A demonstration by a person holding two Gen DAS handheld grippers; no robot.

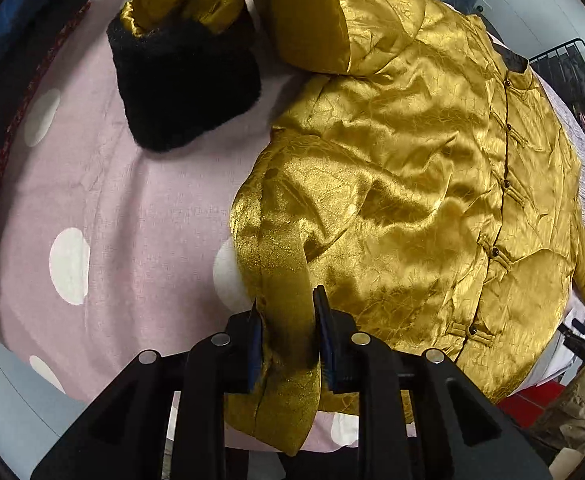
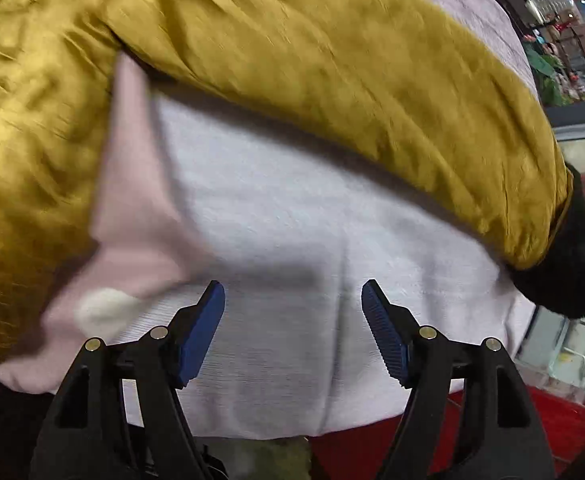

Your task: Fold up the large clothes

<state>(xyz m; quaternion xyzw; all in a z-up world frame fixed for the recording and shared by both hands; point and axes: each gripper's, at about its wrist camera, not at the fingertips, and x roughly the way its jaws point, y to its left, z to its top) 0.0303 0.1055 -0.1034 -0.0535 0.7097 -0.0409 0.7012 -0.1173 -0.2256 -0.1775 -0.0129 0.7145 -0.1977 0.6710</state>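
Gold satin jacket (image 1: pixel 412 168) lies front-up, buttoned, on the pink dotted sheet (image 1: pixel 104 208) covering the surface. Left tongs (image 1: pixel 286 344) clamp narrow on the hem corner at the near edge, lifting it. Right tongs (image 2: pixel 292 332) stand wide, empty, above bare sheet; the sleeve (image 2: pixel 352 92) with black cuff (image 2: pixel 564 252) runs toward the right edge. Step, judged: folding the side inward. Next: right tongs need a hold on that sleeve. Room: red floor (image 2: pixel 552 420), shelving (image 1: pixel 572 68) beyond.

In the left wrist view the jacket (image 1: pixel 412 184) lies on the sheet-covered surface (image 1: pixel 104 200), filling the right half; its cuffed sleeve (image 1: pixel 184 80) sits upper left. At bottom centre, the hem sits between the left tool (image 1: pixel 286 340) fingers.
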